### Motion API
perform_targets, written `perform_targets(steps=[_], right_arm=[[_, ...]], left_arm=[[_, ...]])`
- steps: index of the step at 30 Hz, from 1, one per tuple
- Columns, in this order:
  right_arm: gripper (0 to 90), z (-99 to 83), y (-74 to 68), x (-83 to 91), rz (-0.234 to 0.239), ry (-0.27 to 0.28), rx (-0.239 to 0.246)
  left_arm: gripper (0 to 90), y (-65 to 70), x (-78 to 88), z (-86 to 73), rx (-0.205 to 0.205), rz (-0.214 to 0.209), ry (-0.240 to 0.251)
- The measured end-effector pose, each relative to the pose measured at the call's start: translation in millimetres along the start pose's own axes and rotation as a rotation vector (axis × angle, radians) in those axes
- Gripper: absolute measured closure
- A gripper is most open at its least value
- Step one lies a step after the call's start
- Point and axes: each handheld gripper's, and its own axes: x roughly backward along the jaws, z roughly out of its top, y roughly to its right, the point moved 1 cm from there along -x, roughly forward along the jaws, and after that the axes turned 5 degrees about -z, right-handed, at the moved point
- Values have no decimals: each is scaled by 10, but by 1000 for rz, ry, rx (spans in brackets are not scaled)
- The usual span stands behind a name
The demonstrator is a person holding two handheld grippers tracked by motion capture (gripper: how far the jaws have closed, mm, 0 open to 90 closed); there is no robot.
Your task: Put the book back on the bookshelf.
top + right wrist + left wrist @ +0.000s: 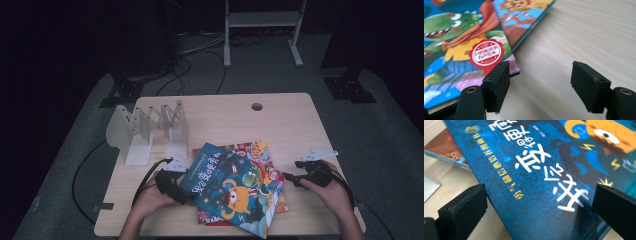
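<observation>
**Two grippers at a pile of picture books**

A pale wooden table [280,112] stands in a dark room on grey carpet, with a round cable hole [257,106] near its far edge and the legs of a white frame [262,35] on the floor beyond it. At the table's far left stands a white folding book rack [150,131], its dividers upright and its slots unfilled.

A loose pile of picture books lies at the near middle of the table. On top is the blue book [231,187] with white characters and an orange one-eyed creature on its cover, turned askew so that one corner reaches the table's near edge. Under it, showing to the right, is the dinosaur book [461,50] with a green dinosaur and a round red sticker (the sticker sits close to the corner), and another book with an orange cover [521,17] lies beneath that one.

The left gripper [172,187] is at the blue book's left edge. In the left gripper view its jaws stand wide apart on either side of the cover's edge, and neither pad presses on the book.

The right gripper [295,177] is just off the pile's right side, low over the bare wood. In the right gripper view its jaws are parted with nothing gripped: one pad is at the corner of the dinosaur book, the other over the table.
</observation>
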Motion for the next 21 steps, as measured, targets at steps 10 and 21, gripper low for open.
perform_targets(steps=[10, 21], right_arm=[[345, 319, 271, -317, -75, -9, -33], [355, 533, 364, -467, -150, 0, -47]], left_arm=[[0, 132, -9, -7, -16, -41, 7], [0, 215, -71, 42, -46, -65, 19]])
